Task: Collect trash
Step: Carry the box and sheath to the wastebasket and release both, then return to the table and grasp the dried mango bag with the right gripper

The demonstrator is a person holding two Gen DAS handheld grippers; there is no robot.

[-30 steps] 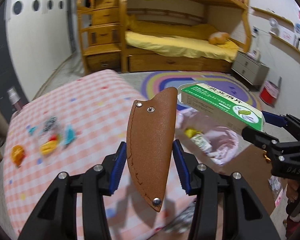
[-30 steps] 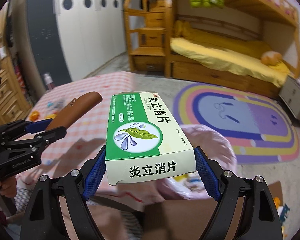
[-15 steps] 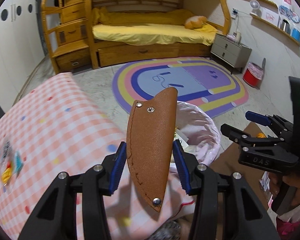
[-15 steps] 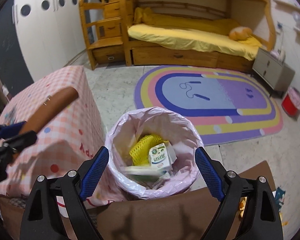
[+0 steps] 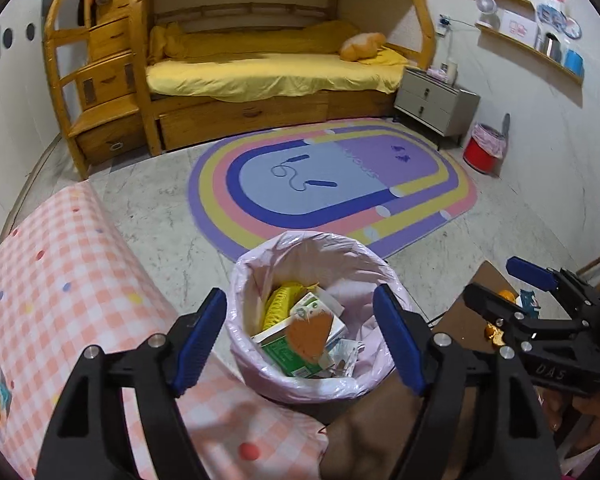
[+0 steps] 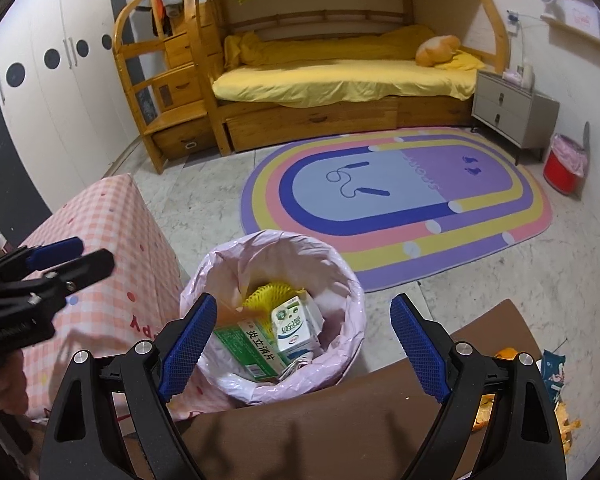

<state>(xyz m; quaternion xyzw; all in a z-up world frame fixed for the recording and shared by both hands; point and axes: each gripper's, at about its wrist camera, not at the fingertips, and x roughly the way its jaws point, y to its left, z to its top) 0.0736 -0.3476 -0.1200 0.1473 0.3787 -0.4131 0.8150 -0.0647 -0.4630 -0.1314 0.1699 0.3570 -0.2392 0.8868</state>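
1. The left gripper has just let go: its jaws were pinching the brown leather sheath a moment ago, have just been opening, and now stand spread with nothing between them.
2. The brown leather sheath now lies in the pink-lined trash bin, on top of the green medicine box.
3. That medicine box was in the right gripper a second back. Its jaws are spread wide and empty too, hovering over the bin's mouth.
4. Also in the bin: a small milk carton and a yellow foam net, both beneath or beside the new arrivals.
5. So, as I read it, both pieces carried over are now binned, and both hands are free.
6. More litter looks to remain: small colourful bits at the far left edge of the checked counter, and orange peel scraps on the floor to the right. Either seems a fair next target.
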